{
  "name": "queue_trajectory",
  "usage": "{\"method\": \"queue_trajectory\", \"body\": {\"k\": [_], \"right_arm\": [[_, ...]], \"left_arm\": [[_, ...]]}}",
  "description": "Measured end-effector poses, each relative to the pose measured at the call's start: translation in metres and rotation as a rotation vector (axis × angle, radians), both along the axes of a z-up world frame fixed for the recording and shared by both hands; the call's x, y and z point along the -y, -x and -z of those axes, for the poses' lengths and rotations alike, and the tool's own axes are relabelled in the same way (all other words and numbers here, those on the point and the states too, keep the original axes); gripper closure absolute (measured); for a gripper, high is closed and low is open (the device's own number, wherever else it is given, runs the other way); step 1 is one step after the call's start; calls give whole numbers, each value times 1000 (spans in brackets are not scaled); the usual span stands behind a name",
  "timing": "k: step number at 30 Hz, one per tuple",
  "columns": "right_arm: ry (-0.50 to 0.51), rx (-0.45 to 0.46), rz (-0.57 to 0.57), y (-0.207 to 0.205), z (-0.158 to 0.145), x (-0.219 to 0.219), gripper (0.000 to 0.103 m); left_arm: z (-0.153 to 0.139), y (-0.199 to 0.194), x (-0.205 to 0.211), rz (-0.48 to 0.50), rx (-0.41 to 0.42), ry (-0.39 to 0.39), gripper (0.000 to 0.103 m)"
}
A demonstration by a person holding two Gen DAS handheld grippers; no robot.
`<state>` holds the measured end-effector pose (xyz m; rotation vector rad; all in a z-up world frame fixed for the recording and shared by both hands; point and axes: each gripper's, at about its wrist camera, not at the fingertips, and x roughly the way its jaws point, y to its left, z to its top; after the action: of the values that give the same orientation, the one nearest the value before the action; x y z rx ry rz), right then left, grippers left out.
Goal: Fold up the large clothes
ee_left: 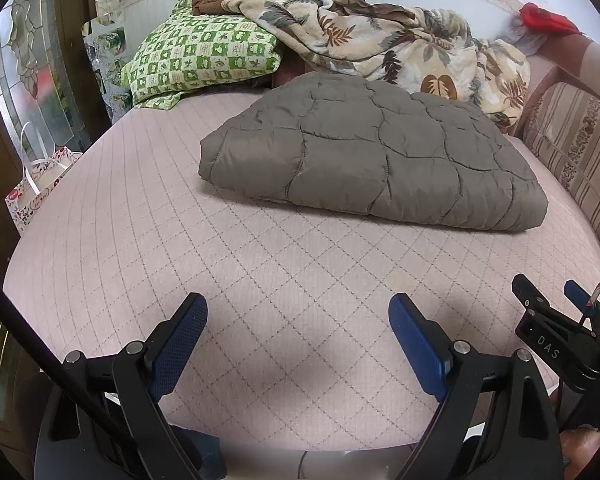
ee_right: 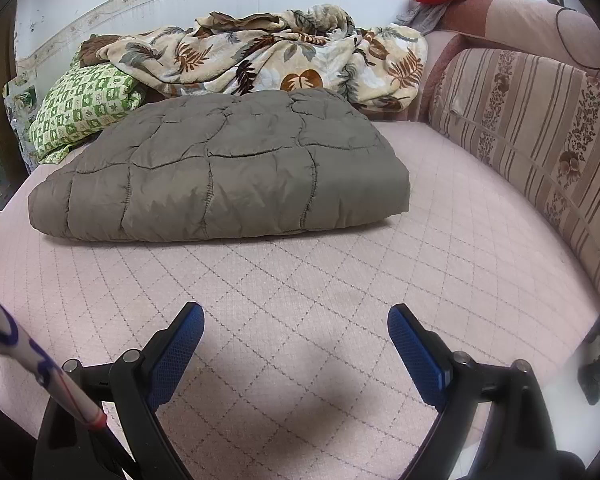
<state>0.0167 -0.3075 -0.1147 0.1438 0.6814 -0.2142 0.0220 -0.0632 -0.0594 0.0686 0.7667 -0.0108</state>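
- On the pink quilted bed cover (ee_left: pixel 260 264) (ee_right: pixel 340 280), the folded grey-brown padded garment (ee_left: pixel 376 160) (ee_right: pixel 228 176) lay as a thick rectangular bundle, toward the far side and well apart from both grippers.
- The left gripper (ee_left: pixel 298 332) hung above the near part of the cover, its blue-padded fingers (ee_left: pixel 180 344) spread wide and holding nothing.
- The right gripper (ee_right: pixel 296 340) was likewise released and empty above the cover; in the left wrist view it showed at the right edge (ee_left: pixel 548 300).
- Behind the garment sat a crumpled leaf-print blanket (ee_left: pixel 400 44) (ee_right: pixel 292 56) and, to its left, a green checked pillow (ee_left: pixel 204 56) (ee_right: pixel 84 108).
- A striped sofa cushion (ee_left: pixel 576 148) (ee_right: pixel 532 128) stood along the right side.
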Motion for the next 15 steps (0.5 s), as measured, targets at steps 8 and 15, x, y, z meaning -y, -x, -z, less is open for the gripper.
{"method": "queue_trajectory", "body": {"k": [8, 15], "right_arm": [[20, 0, -11, 0, 0, -3, 8], [18, -1, -5, 0, 1, -2, 8]], "left_arm": [[2, -1, -2, -6, -9, -2, 12], [3, -1, -1, -11, -8, -1, 12]]}}
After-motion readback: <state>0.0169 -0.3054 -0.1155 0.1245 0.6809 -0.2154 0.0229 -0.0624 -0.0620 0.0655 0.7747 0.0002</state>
